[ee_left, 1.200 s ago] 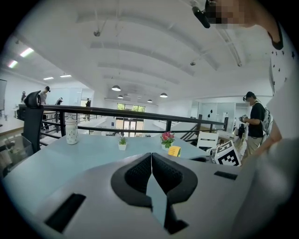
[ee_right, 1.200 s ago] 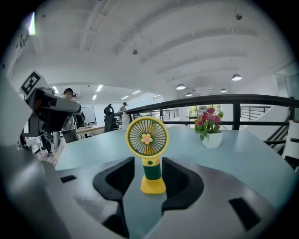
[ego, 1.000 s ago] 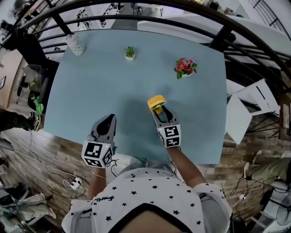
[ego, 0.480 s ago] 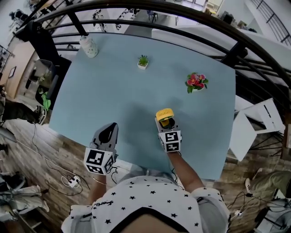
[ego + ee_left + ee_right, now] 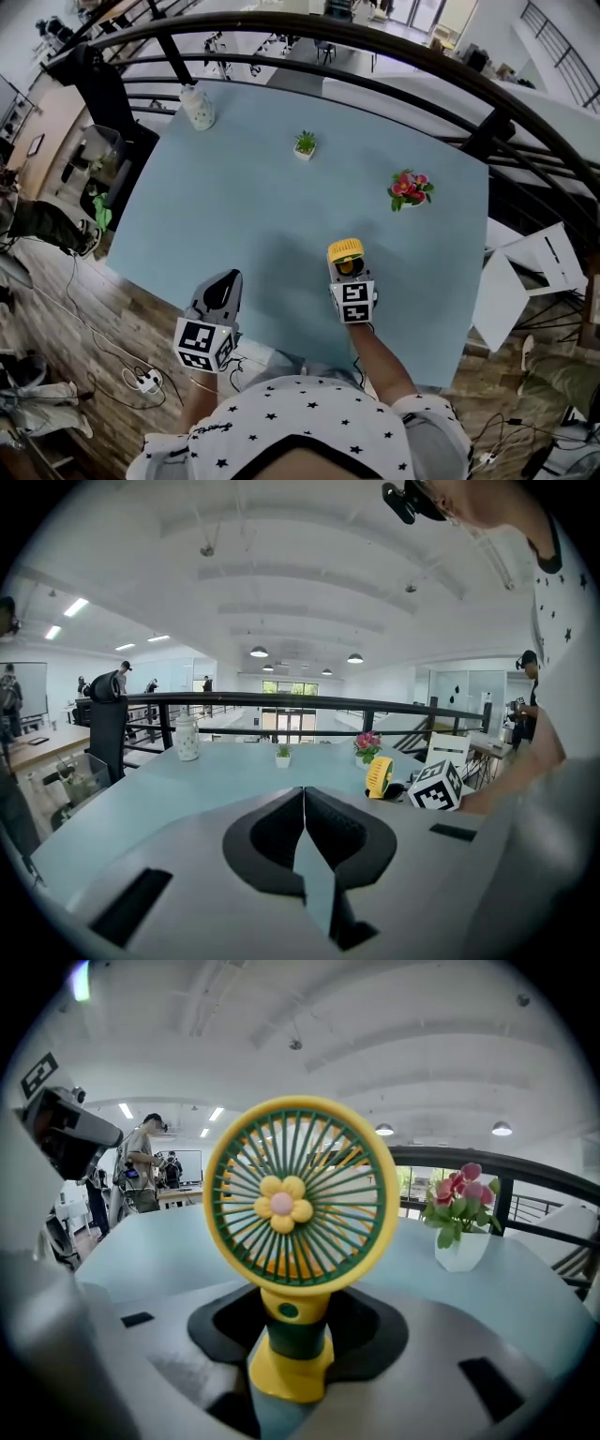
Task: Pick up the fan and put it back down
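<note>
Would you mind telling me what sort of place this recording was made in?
Likely an open-plan office or lab, perhaps a mezzanine: a light blue table beside a black railing, with a person standing among desks beyond.

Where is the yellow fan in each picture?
Head view: the fan stands low on the table, right of middle.
Left gripper view: the fan is small, right of middle.
Right gripper view: the fan is huge and fills the middle.
Shared landmark: the pink flowers, beyond the fan in all three.
</note>
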